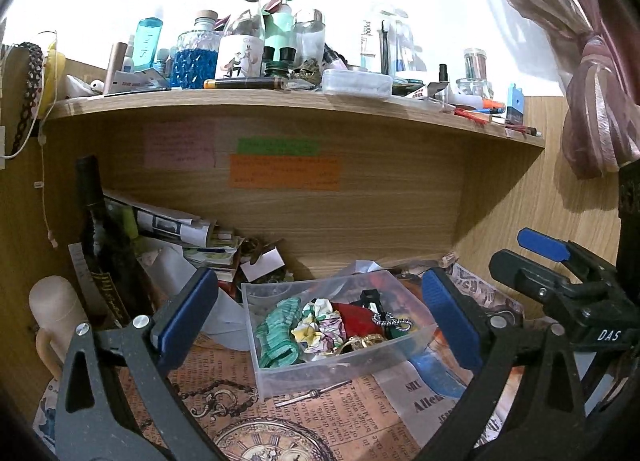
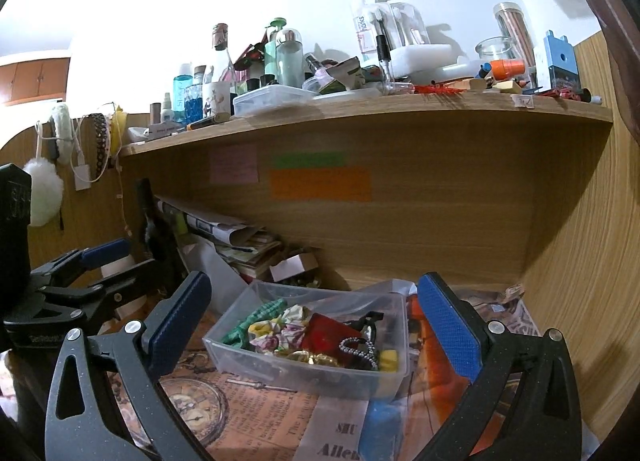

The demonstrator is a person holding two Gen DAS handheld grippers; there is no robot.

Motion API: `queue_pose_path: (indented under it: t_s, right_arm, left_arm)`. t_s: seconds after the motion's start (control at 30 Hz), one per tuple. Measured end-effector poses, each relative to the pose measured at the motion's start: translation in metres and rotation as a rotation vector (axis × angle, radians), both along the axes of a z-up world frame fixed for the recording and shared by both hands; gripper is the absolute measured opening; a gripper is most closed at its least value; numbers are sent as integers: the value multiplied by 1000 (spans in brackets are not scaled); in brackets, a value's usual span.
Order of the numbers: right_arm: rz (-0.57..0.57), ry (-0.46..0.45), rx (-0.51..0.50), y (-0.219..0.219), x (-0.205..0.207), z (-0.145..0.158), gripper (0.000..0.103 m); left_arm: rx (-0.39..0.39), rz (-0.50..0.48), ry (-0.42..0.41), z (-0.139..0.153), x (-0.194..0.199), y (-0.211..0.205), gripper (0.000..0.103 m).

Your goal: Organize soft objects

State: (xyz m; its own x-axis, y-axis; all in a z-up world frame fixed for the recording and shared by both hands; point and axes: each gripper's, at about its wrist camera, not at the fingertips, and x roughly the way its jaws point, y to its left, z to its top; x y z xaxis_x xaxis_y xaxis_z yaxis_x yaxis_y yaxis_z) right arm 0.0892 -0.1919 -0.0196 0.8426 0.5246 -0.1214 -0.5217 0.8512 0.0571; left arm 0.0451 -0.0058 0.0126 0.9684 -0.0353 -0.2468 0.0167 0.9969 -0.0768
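Both grippers hover with jaws spread wide and nothing between them. Seen from its own camera, the left gripper (image 1: 316, 325) frames the clear plastic rectangular tray (image 1: 280, 365) sitting on the bench (image 1: 344, 417), which is papered with vintage newsprint sheets. The right gripper (image 2: 316, 329) frames the same tray from the other side, and it also shows as a black clamp at the right edge of the left view, level with the tray.

The soft things lie heaped inside the tray, at lower centre of both views: a green knitted scrunchie (image 1: 278, 337) at the tray's left end, a white floral fabric scrunchie (image 1: 320, 325) just beside it, then a red fabric piece (image 1: 358, 319) touching the floral one. A beaded silver loop (image 1: 392, 321) rests over the red piece.

The tray's long axis runs from lower left to upper right across the left view, so the green scrunchie seems nearer the left gripper, the red piece nearer the right. My guess is that either could drop straight ahead and down into the heap.

Much is hard to read: the items overlap, a gold crinkled thing and a black clip are half buried, and the tray's frosted walls blur whatever sits low. Above, a wooden shelf (image 1: 280, 101) crowded with bottles fills the upper frame.
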Motion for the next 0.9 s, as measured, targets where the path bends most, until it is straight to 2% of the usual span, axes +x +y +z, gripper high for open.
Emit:
queue_pose_path:
  t_s: [0.9]
  right_arm:
    - [-3,15,0,9,-2,-2,103]
  left_arm:
    - [0,2,18,-6,6,4,103]
